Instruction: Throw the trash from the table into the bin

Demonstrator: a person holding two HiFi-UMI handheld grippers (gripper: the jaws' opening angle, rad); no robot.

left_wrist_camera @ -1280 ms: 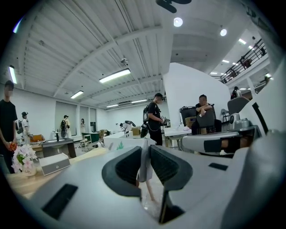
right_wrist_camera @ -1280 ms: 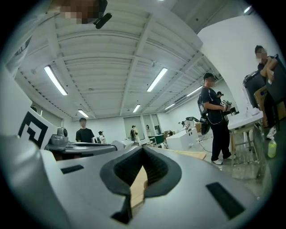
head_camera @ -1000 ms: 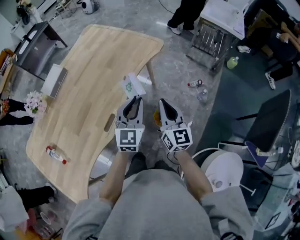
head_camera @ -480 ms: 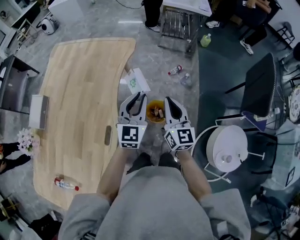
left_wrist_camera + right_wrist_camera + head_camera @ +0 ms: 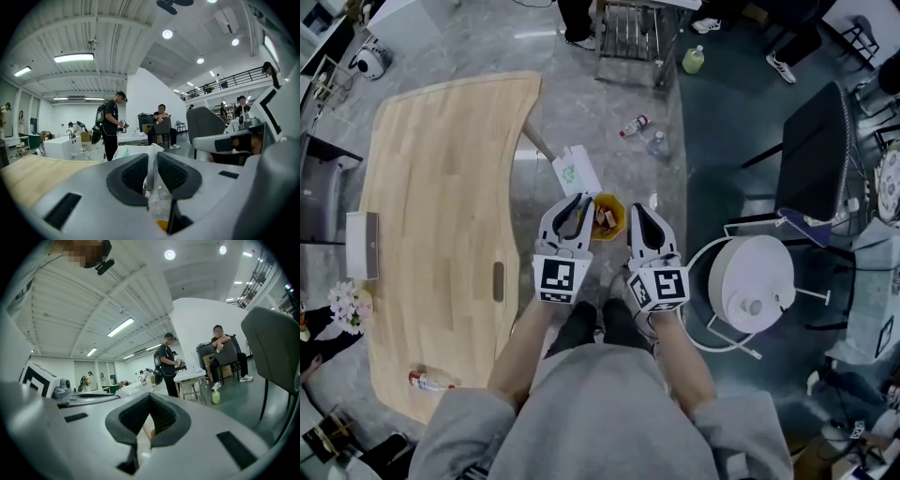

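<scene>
Head view showed the bin (image 5: 619,202) on the floor just between 2 claws, the left claw (image 5: 574,202) narrowly parted and empty, the right claw (image 5: 637,211) closed on nothing, while 1 bottle (image 5: 431,381) lay crosswise on the desk (image 5: 441,187), well left of the bin, nearer the left claw.

Noted matt pale wood with plank grain on table (image 5: 441,187), set on glossy grey stone-look floor (image 5: 487,42) that throws back ceiling light, with dull dark green flooring (image 5: 722,122) beside it. Logged smooth matt grey plastic on left gripper (image 5: 578,199) and right gripper (image 5: 638,208), dark ribbed rubbery pads (image 5: 174,174), orange plastic for bin (image 5: 621,208), creased white paper for bag (image 5: 577,171), clear plastic for bottle (image 5: 431,381). Recorded soft grey cloth on sleeves (image 5: 469,431), bare metal wire on rack (image 5: 628,37), glossy white plastic on round unit (image 5: 753,281).
</scene>
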